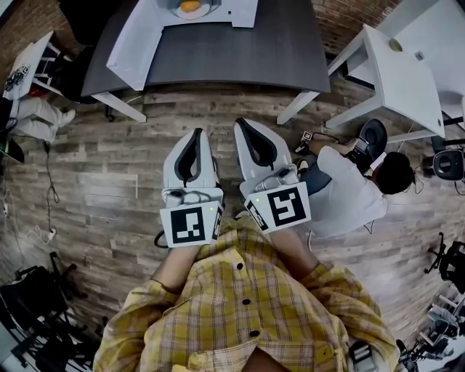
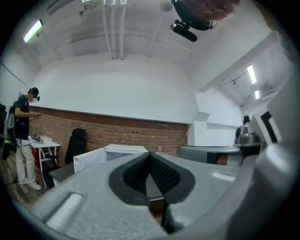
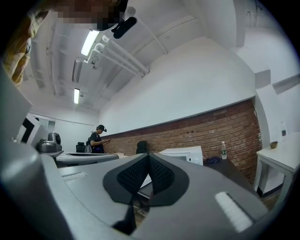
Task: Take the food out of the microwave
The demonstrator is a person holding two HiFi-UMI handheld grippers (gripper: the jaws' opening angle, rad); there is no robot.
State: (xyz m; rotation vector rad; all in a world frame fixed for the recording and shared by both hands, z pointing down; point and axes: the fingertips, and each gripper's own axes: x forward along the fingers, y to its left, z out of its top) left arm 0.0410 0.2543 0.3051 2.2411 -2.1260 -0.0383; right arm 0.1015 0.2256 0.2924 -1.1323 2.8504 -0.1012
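At twelve o'clock the microwave (image 1: 243, 13) holds food (image 1: 190, 6). Left gripper (image 1: 197, 134) and right gripper (image 1: 240, 123), nearer, are pinched together, empty

A floor of weathered wood planks (image 1: 109, 182) filled the centre of the head view; a dark grey table (image 1: 290, 51) on white legs stood across the top of the frame; a white table (image 1: 403, 80) sat at the upper right. In the left gripper view a brick wall (image 2: 117, 133) ran low across the middle under a plain white wall (image 2: 117, 89); a black office chair (image 2: 76, 143) stood against the brick at the left, beside a small white table (image 2: 47, 146); pipes (image 2: 115, 28) crossed the ceiling at the top; a tube light (image 2: 33, 30) glowed at the upper left. In the right gripper view two more tube lights (image 3: 89, 42) burned at the upper left.
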